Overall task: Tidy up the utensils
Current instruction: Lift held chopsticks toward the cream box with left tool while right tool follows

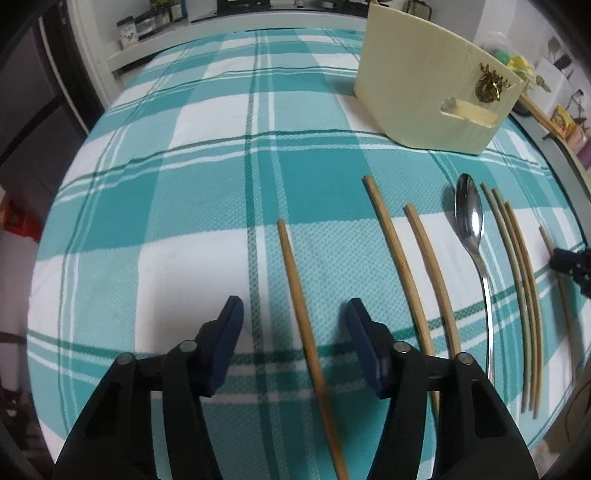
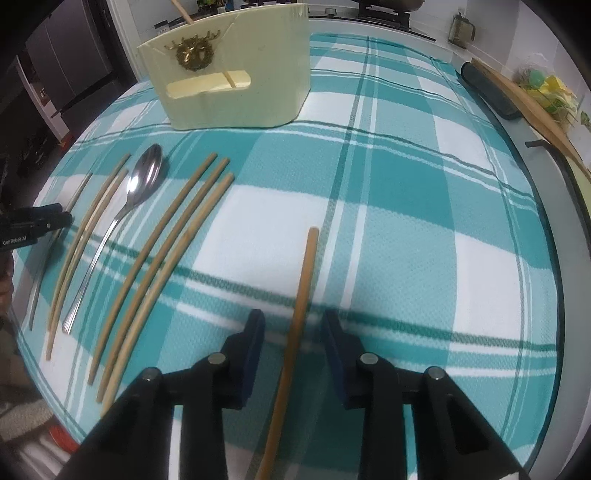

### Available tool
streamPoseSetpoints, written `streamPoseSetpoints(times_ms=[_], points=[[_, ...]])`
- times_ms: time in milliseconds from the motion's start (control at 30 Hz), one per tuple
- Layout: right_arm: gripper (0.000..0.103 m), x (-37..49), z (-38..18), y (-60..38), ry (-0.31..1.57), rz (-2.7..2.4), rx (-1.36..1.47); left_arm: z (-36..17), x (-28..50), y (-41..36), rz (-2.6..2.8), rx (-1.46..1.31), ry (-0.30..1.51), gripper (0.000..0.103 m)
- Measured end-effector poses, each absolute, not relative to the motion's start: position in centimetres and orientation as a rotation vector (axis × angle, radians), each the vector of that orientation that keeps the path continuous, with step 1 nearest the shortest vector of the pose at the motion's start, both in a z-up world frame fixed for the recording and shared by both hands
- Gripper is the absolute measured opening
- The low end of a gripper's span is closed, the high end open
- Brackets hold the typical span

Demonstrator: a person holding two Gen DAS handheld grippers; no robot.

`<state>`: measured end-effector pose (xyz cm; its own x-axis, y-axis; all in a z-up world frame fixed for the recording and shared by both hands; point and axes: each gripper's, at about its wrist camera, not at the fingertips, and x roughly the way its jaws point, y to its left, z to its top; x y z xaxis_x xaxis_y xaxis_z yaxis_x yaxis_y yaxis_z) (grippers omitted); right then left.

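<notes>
Little looks done: the spoon [image 1: 469, 218] and the chopsticks [image 2: 162, 266] lie on the checked cloth [image 1: 184, 184] before the cream holder [image 1: 432, 99], while left gripper [image 1: 295, 306] and right gripper [image 2: 293, 321] each straddle one chopstick, jaws part-open, pads not touching.

Chopsticks lying on the checked cloth [image 1: 184, 184]: seven. Left wrist view breakdown:
- one single chopstick [image 1: 295, 288] at 6 o'clock
- a pair [image 1: 390, 236] at 4 o'clock
- a bunch of three [image 1: 519, 266] at 3 o'clock
- one edge chopstick [image 1: 545, 236] at the far 3 o'clock rim

Spoon [image 1: 469, 218]: one, metal, between the pair and the bunch. Holder [image 1: 417, 85]: one, cream, at 1 o'clock. Right wrist view: one more stick [image 2: 183, 13] pokes out of the holder at 11 o'clock. Chopsticks total: eight.
</notes>
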<state>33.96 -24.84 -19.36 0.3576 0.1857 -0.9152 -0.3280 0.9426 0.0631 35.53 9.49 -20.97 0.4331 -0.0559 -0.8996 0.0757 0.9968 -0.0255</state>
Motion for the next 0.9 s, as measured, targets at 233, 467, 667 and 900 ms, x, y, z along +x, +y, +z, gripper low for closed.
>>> streamPoseSetpoints(times_ms=[233, 467, 667, 900], points=[[0.007, 37.7, -18.7, -24.4, 1.120, 0.332, -0.053, -18.9, 36.8, 9.5, -0.125, -0.078, 1.050, 0.004], [0.007, 34.3, -10.2, -25.6, 0.898, 0.405, 0.082, -9.6, 32.3, 10.2, -0.191, -0.194, 0.791, 0.004], [0.007, 29.6, -3.7, -25.7, 0.697, 0.432, 0.095, -3.8, 27.9, 9.7, -0.239, -0.207, 0.620, 0.004], [0.007, 26.5, -0.7, -24.3, 0.536, 0.412, 0.035, -1.4, 25.6, 8.5, -0.270, -0.197, 0.535, 0.004]])
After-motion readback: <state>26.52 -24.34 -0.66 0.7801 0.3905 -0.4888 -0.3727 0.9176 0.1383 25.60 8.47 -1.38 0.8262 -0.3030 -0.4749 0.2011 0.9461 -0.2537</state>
